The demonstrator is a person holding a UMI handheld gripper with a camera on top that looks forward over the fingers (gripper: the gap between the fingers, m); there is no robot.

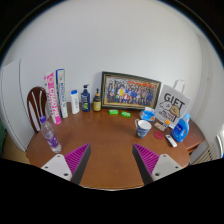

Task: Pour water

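Hovering open-fingered, the gripper [112,160] faces bare wooden table [105,135]; a water bottle [50,135] stands beyond its left finger, a cup [143,127] ahead right, near a bag [172,103] reading "GIFT"

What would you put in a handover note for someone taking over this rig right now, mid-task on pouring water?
Claw: open, empty, held above the near side of the round wooden table, touching nothing.
Clear water bottle: upright, ahead of the left finger, near the table's edge.
Cup: upright, ahead of the right finger, further in, next to a blue bottle.
Done: nothing that shows; bottle not yet grasped.
Left: grasp the bottle, carry it to the cup, pour. I cannot tell whether the bottle is capped.
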